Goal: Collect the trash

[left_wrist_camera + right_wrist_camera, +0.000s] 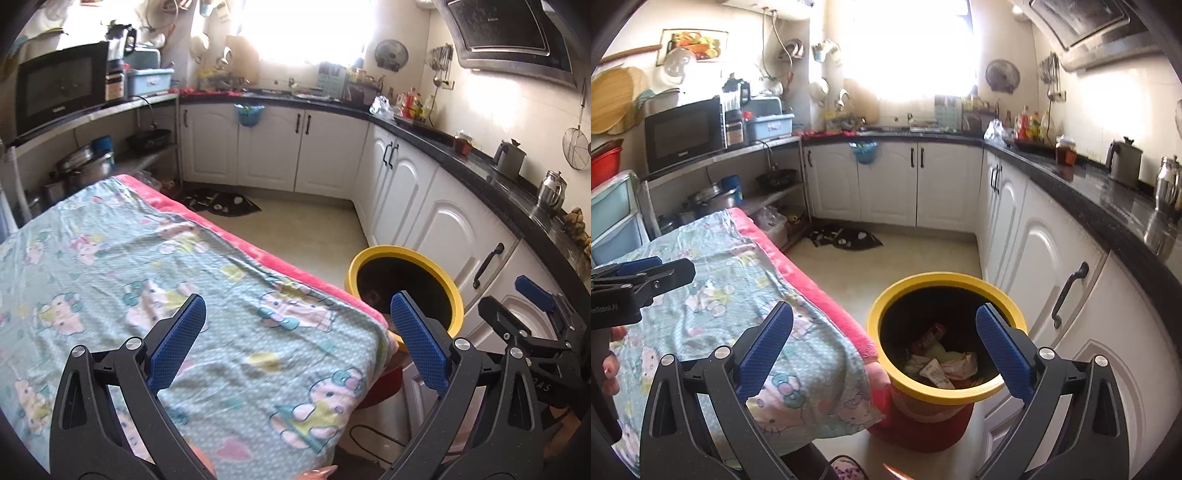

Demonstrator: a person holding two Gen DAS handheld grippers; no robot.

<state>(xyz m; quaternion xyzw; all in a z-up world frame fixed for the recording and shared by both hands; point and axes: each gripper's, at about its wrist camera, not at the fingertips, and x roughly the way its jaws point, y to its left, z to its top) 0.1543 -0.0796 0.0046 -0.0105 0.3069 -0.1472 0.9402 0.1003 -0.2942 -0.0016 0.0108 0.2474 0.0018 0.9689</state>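
Observation:
A yellow-rimmed bin [997,293] stands on a red stool beside the table's near right corner; it also shows in the left wrist view [448,273]. Crumpled wrappers and paper trash [940,363] lie inside it. My right gripper [884,345] is open and empty, hovering above the bin's left rim. My left gripper [297,334] is open and empty above the cloth-covered table [155,258], near its right edge. The right gripper shows at the right in the left wrist view [532,314]; the left gripper shows at the left in the right wrist view [646,277].
The table carries a teal cartoon cloth over a pink blanket [816,291]. White cabinets under a black counter [1108,206] run along the right and back. A dark mat [846,236] lies on the floor. A shelf with a microwave [683,133] stands at left.

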